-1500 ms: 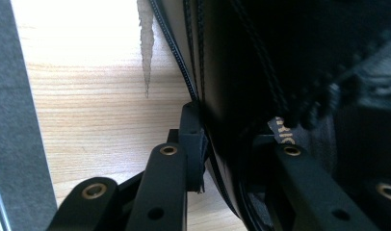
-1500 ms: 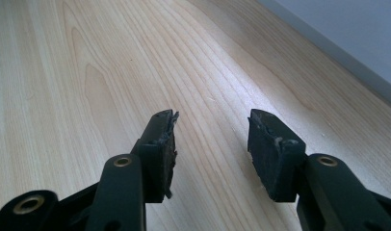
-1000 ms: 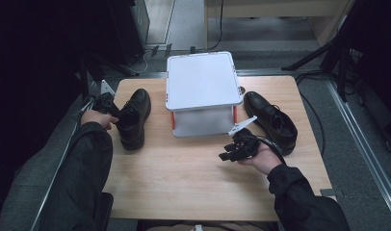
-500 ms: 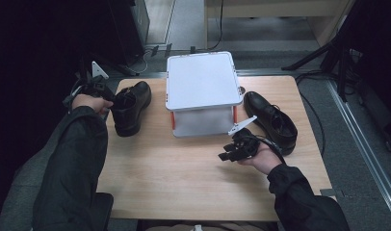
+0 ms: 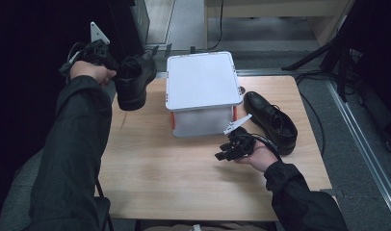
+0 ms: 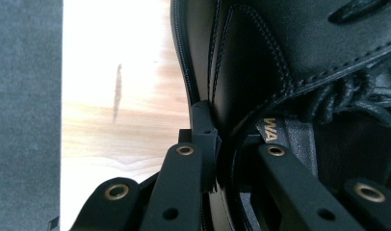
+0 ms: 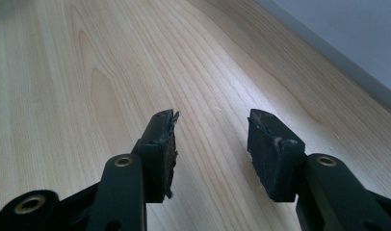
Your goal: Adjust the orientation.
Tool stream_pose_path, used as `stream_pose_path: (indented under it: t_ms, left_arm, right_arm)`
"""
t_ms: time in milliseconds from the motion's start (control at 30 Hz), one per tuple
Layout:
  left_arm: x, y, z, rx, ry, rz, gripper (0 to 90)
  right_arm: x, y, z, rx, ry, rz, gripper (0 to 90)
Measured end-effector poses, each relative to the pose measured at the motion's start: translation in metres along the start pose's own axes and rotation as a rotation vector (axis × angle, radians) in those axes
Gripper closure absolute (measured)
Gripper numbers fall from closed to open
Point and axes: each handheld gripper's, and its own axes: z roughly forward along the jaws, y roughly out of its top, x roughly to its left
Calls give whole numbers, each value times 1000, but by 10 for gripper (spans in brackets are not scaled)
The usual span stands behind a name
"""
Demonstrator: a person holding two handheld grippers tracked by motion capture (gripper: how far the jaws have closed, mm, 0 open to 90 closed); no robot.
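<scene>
A black leather shoe [image 5: 132, 79] hangs in the air above the table's far left corner, with my left gripper [image 5: 111, 72] shut on its heel collar. In the left gripper view the jaws pinch the collar of this shoe [image 6: 280, 62], one inside and one outside. The second black shoe [image 5: 272, 120] lies on the table to the right of a white lidded box [image 5: 201, 91]. My right gripper [image 5: 225, 153] rests low over the table in front of the box, open with nothing between its fingertips [image 7: 164, 139].
The wooden table [image 5: 184, 183] has bare surface in front of the box and under the lifted shoe. Grey floor [image 5: 362, 144] surrounds it, with cables and dark stands at the far right. The white box has orange latches.
My left gripper has lifted the left shoe off the table, up and toward the far left. The right gripper and right shoe have stayed put.
</scene>
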Motion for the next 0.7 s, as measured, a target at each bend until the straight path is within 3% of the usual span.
stream_pose_path:
  t_ms: [200, 400, 700]
  left_arm:
    - [-41, 8, -14, -32, -32, 57, 851]
    - [-76, 14, -8, -28, -34, 97, 851]
    - [-105, 22, 8, -16, -55, 108, 847]
  right_arm:
    - [0, 1, 0, 1, 8, -2, 534]
    - [1, 0, -1, -2, 10, 0, 534]
    - [-1, -3, -3, -3, 6, 12, 533]
